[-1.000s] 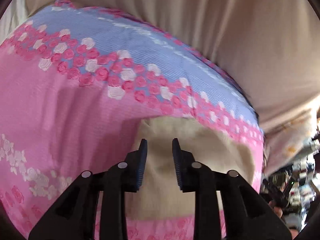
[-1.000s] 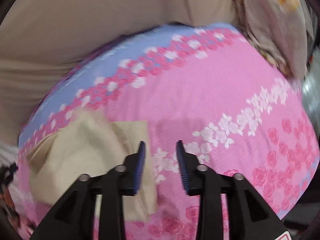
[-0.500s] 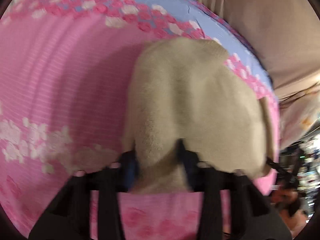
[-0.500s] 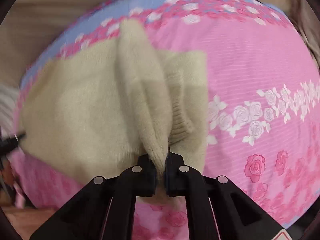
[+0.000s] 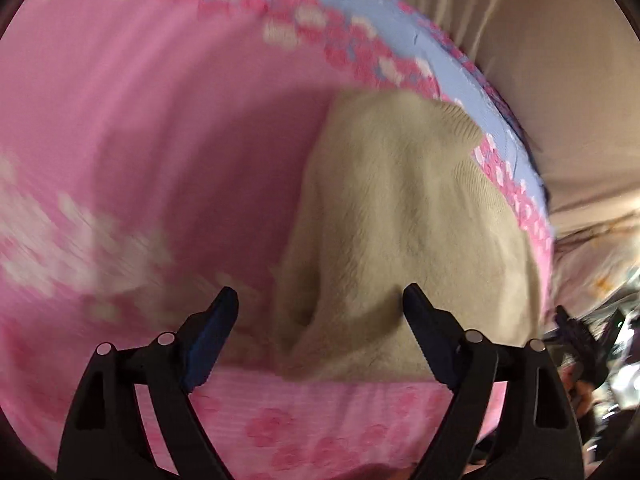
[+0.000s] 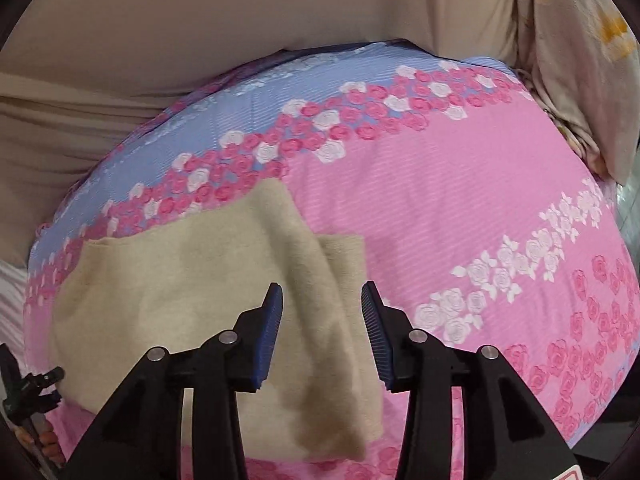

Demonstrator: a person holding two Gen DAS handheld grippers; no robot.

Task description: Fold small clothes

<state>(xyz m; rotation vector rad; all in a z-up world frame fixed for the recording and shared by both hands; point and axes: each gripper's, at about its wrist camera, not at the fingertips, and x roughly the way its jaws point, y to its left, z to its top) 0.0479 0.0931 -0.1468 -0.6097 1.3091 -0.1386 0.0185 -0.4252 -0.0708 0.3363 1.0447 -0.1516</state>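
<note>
A beige knit garment (image 6: 208, 304) lies on a pink rose-print bedspread (image 6: 460, 200), directly ahead of both tools. The left gripper (image 5: 316, 304) stands wide apart above the garment's near edge, holding nothing. The right gripper (image 6: 322, 300) is likewise spread over a fold, its blue pads (image 6: 268, 336) clear of the cloth.

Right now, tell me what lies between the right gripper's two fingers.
In the right wrist view, the open right gripper has only the beige knit garment between its fingers: a raised fold of it, lying on the pink floral bedsheet. Neither pad touches it.
</note>
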